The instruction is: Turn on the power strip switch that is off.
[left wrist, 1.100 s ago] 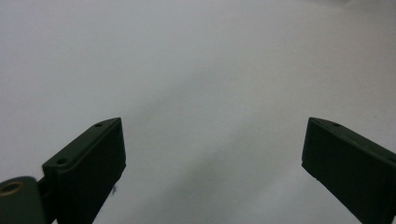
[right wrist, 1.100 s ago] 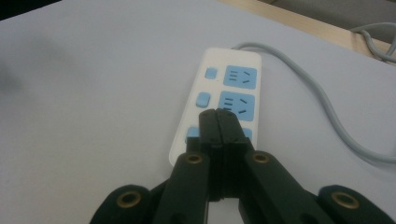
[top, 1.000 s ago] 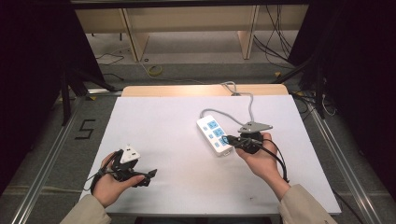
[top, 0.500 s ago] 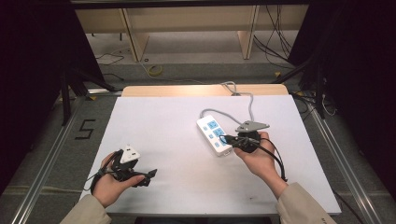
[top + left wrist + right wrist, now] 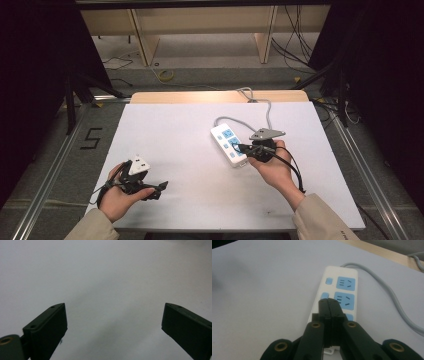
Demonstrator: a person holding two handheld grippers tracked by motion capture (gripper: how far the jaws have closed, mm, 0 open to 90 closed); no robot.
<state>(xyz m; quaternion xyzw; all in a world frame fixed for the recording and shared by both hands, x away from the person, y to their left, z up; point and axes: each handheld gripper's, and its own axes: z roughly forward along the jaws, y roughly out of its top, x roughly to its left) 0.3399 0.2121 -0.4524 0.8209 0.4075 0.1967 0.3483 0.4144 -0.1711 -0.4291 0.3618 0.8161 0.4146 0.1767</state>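
The right claw [image 5: 329, 302] is pressed together, nothing between its jaws, and its joined tip sits on or just over the power strip [image 5: 228, 144], at the small blue switch [image 5: 325, 295] beside the middle socket [image 5: 344, 300]. Whether the tip actually touches the switch cannot be told. The work looks like pressing that switch with the shut tip; judging by the tip's place, the approach is done and the press itself is either under way or just about to happen. No light or other sign on the strip shows which.

The strip lies flat on the white table [image 5: 175, 130], slightly right of the table's middle, turned at a slant. It is a white bar with blue socket faces, each with a small blue switch at its side; the far socket [image 5: 347, 283] and its switch [image 5: 328, 281] are uncovered. A grey cord [image 5: 387, 295] leaves the strip's far end and runs off toward the table's back edge.

The left claw [image 5: 112, 322] is spread wide over bare table, well left of the strip and nearer the person, holding nothing.
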